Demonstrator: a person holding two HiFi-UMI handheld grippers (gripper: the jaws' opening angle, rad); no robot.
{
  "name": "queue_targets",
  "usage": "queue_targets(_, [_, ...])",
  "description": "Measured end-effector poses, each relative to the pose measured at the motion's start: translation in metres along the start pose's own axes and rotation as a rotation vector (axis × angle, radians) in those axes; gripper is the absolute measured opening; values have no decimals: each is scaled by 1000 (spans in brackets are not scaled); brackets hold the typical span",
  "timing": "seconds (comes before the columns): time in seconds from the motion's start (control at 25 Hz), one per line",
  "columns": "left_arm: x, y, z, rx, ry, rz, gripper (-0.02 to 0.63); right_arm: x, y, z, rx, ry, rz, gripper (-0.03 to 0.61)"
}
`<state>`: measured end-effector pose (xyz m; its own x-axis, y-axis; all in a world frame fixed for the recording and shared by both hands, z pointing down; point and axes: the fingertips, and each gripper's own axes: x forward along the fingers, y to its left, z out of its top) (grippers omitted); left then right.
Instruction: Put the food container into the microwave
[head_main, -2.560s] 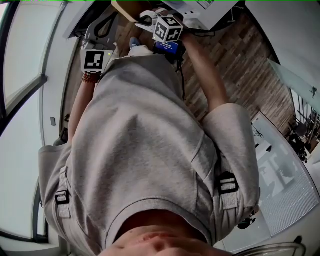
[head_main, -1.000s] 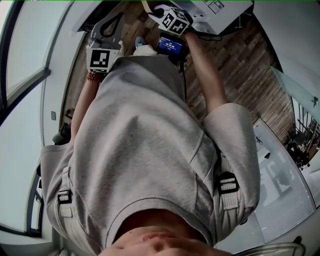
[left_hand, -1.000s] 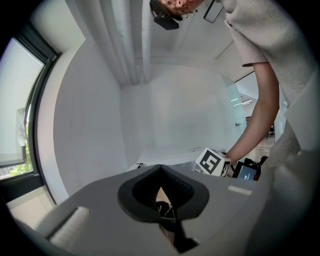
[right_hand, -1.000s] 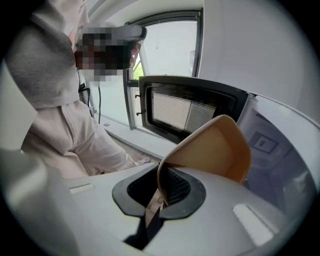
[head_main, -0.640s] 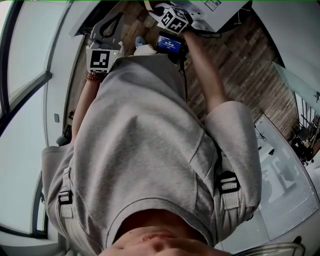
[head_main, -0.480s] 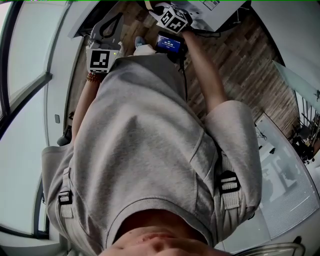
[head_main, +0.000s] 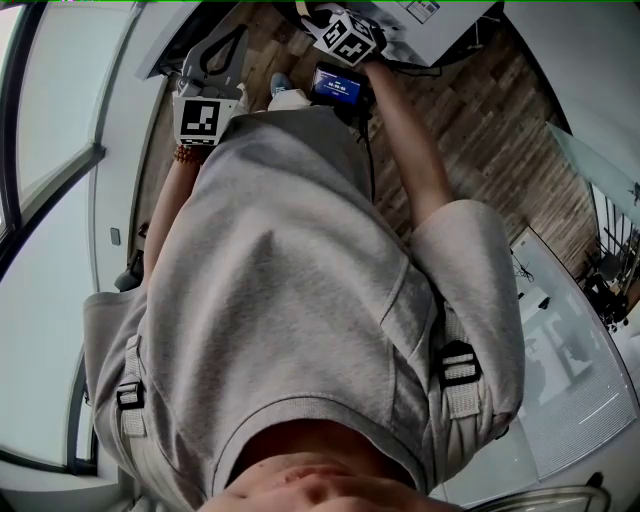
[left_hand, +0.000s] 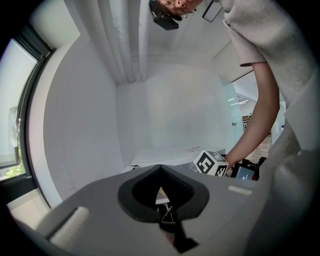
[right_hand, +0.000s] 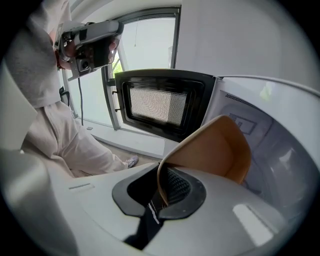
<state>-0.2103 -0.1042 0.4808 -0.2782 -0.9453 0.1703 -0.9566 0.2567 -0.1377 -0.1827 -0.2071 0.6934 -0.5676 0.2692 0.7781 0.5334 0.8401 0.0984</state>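
Grasp at the microwave mouth. Right claw: clenched on the food container, its jaws pinching one thin wall of the tan vessel at the rim. The rest of the container rises ahead of the claw and to its right, tilted. Beyond it stands the microwave, white-bodied, its pale cavity open directly behind the vessel. Whether the container has crossed the threshold cannot be told. Microwave door: swung open, ahead of the claw and to its left, black-framed with a mesh pane. Past the door is a window bright with daylight. To the claw's left are the person's pale trouser leg and a shoe.

Left claw: closed, jaw tips together, nothing gripped. It points at a plain white wall. Ahead and to its right are the right claw's marker cube and the person's bare forearm, which reaches down to that cube. In the head view both claws lie beyond the far hem of the grey shirt, the left one apart from the right, above a wood-plank floor.
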Motion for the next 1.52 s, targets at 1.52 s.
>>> queue_targets(1.52, [4,13,-5,-7,21,31,2,11,-29,-10,43,40,-79,29])
